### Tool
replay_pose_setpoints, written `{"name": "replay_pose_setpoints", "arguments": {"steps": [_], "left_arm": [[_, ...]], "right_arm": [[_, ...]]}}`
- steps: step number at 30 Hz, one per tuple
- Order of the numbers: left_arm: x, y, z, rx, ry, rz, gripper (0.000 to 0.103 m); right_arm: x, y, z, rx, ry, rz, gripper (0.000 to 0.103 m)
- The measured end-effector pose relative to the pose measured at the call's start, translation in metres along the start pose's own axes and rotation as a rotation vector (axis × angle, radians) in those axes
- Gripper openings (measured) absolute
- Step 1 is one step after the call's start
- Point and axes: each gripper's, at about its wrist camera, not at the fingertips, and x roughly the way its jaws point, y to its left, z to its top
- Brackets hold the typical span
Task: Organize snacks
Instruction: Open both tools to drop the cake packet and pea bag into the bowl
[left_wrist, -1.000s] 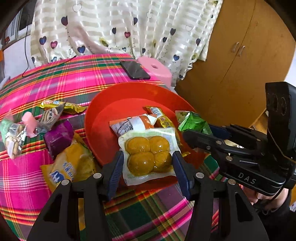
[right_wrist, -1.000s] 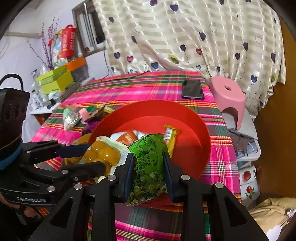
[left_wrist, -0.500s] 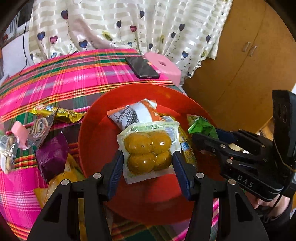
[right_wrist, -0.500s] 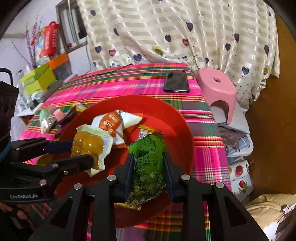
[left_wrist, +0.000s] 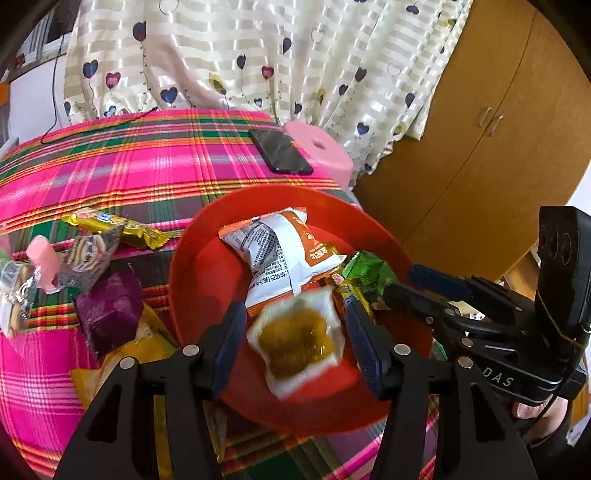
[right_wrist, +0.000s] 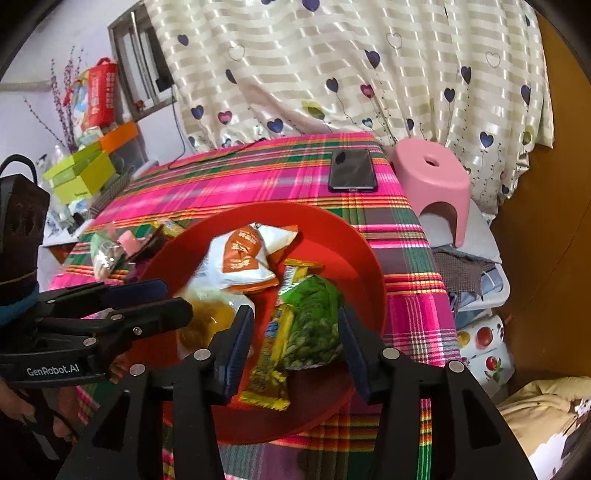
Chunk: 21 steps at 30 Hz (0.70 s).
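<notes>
Plaid tablecloth (left_wrist: 147, 173) covers the table. Left gripper (left_wrist: 295, 334) over the near side of the red bowl (left_wrist: 192, 266); jaws just opened wider, blurred clear pack of yellow pieces (left_wrist: 297, 339) between them, pads not touching. Right gripper (right_wrist: 295, 341) jaws just opened; green pea packet (right_wrist: 314, 325) lies loose in the bowl between them. Orange-white packet (left_wrist: 280, 254) farther in. Loose snacks left of the bowl, purple block (left_wrist: 109, 314) among them. Phone (left_wrist: 280, 151) at the far edge; pink stool (right_wrist: 430, 181) and heart-print curtain (left_wrist: 258, 55) beyond.

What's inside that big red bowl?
The red bowl holds an orange-and-white packet, a green pea packet, a yellow bar and a blurred clear pack of yellow pieces. Whatever lies beneath them is covered.
</notes>
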Motion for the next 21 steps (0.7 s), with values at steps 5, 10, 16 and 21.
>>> {"name": "replay_pose_setpoints", "arguments": {"steps": [5, 10, 16, 21], "left_arm": [[-0.020, 0.002, -0.007, -0.001, -0.035, 0.010, 0.057], [-0.036, 0.006, -0.015, 0.009, -0.057, 0.057, 0.057], [-0.051, 0.011, -0.026, 0.004, -0.080, 0.110, 0.057], [-0.064, 0.015, -0.033, -0.006, -0.096, 0.136, 0.057]], "right_arm": [[-0.016, 0.013, -0.002, -0.014, -0.024, 0.016, 0.048], [-0.027, 0.027, -0.005, -0.033, -0.038, 0.038, 0.049], [-0.037, 0.047, -0.008, -0.061, -0.050, 0.065, 0.049], [-0.043, 0.061, -0.012, -0.085, -0.053, 0.085, 0.049]]}}
